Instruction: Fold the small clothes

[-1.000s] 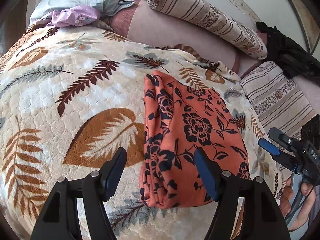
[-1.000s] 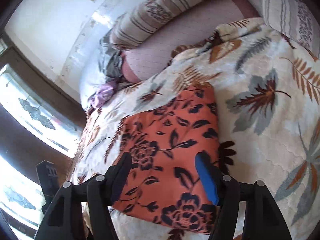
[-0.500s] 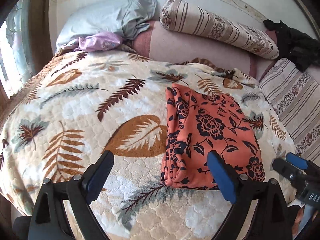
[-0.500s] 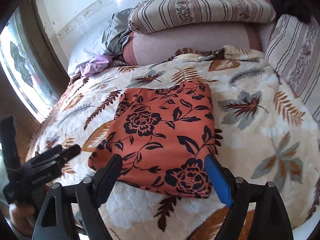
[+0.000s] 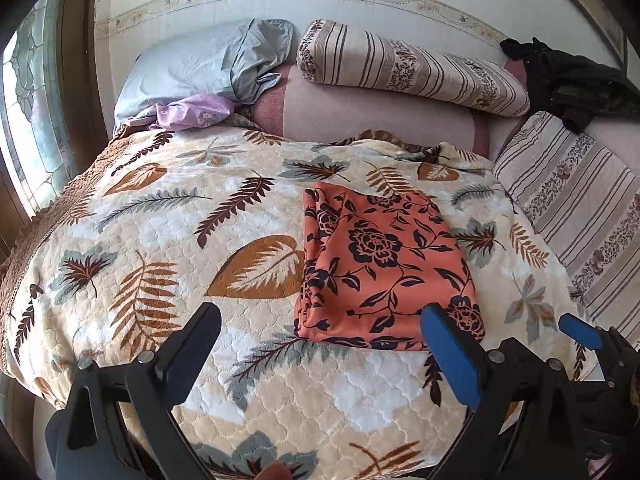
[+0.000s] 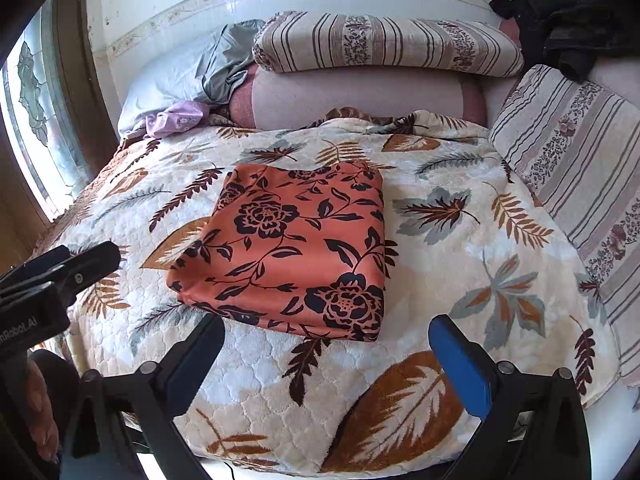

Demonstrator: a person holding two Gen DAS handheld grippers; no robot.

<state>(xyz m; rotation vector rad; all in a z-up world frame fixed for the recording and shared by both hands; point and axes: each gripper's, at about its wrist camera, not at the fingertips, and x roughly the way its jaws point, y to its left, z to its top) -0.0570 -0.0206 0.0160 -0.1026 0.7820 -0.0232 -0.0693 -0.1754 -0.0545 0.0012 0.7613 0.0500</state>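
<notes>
An orange garment with black flowers (image 5: pixel 384 264) (image 6: pixel 296 248) lies folded into a flat rectangle on the leaf-patterned blanket (image 5: pixel 160 240) (image 6: pixel 460 280). My left gripper (image 5: pixel 320 314) hangs above the blanket's near edge, short of the garment, its jaws wide open and holding nothing. My right gripper (image 6: pixel 326 322) is also back from the garment's near edge; its jaws are opening, with nothing between them. In the left wrist view the right gripper (image 5: pixel 576 330) shows at the right edge. The left gripper (image 6: pixel 80 264) shows at the left edge of the right wrist view.
A striped bolster (image 5: pixel 408 68) lies on a pink cushion (image 5: pixel 360 112) at the bed's head, beside a grey pillow (image 5: pixel 192 68) and a purple cloth (image 5: pixel 192 114). A striped pillow (image 5: pixel 580 200) lies at the right, black clothing (image 5: pixel 572 80) behind it, and a window (image 5: pixel 36 120) at the left.
Both grippers have drawn back and up from the garment's near edge, and their jaws have spread wider. The folded garment stays flat on the blanket.
</notes>
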